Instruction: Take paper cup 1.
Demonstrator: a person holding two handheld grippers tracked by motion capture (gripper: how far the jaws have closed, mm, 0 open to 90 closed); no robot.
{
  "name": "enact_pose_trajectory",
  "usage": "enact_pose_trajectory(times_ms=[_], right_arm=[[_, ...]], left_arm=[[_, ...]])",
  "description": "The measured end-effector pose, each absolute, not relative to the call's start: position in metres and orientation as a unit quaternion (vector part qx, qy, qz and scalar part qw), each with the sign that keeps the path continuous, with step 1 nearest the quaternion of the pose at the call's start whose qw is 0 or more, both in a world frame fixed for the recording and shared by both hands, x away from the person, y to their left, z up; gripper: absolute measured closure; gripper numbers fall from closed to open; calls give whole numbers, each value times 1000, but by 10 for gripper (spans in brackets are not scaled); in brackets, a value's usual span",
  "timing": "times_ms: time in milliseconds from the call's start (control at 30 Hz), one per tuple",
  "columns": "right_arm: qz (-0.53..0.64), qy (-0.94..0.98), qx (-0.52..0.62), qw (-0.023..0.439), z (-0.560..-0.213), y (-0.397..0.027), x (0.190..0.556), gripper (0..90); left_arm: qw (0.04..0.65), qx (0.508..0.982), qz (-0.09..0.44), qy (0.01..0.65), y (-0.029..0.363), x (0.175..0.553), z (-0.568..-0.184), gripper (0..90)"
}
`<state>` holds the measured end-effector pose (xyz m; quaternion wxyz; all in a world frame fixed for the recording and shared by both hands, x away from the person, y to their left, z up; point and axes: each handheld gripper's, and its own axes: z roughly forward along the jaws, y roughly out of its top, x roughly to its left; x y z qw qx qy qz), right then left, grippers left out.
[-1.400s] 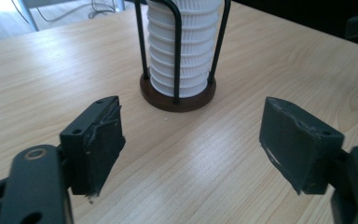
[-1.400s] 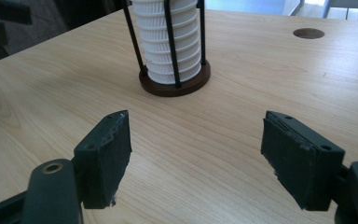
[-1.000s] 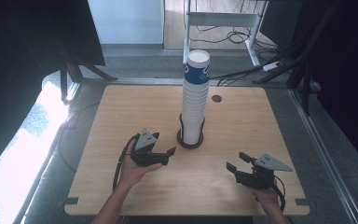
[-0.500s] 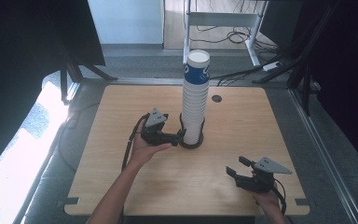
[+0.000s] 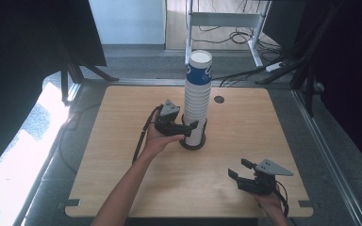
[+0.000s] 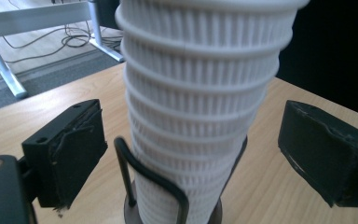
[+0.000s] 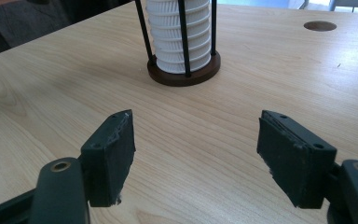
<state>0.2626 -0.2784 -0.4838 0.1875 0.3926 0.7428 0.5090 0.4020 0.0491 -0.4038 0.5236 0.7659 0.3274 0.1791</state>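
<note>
Cup stack: a tall column of ribbed white paper cups, the top one printed blue, standing upright in the middle of the table.
Holder: a round dark wooden base with thin black wire uprights; the stack sits inside it.
Your left hand-held gripper: held level at the lower part of the stack. Its jaws have just been opening, and they stand on either side of the cups with a gap on both sides, pads not touching.
Your right hand-held gripper: low over the table near its front right corner, well apart from the stack. Its jaws are spread, with bare wood between them.
Cable hole: a small dark round opening in the table behind the stack.
</note>
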Motion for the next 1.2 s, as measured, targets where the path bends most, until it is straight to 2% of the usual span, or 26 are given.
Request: enact_pose_trajectory(times_ms=[300,500,733,1200], right_arm=[[505,744,395,190,-485,-279,262,280],[501,746,394,191,-486,-278,263,280],[500,753,386,187,-483,-277,268,279],[545,754,331,158,-410,-267,317,279]], left_arm=[[520,766,184,331,35,418,-404,67],[530,761,181,326,30,421,-408,117],[531,762,183,323,30,420,-408,122],[526,763,192,325,29,419,-407,125]])
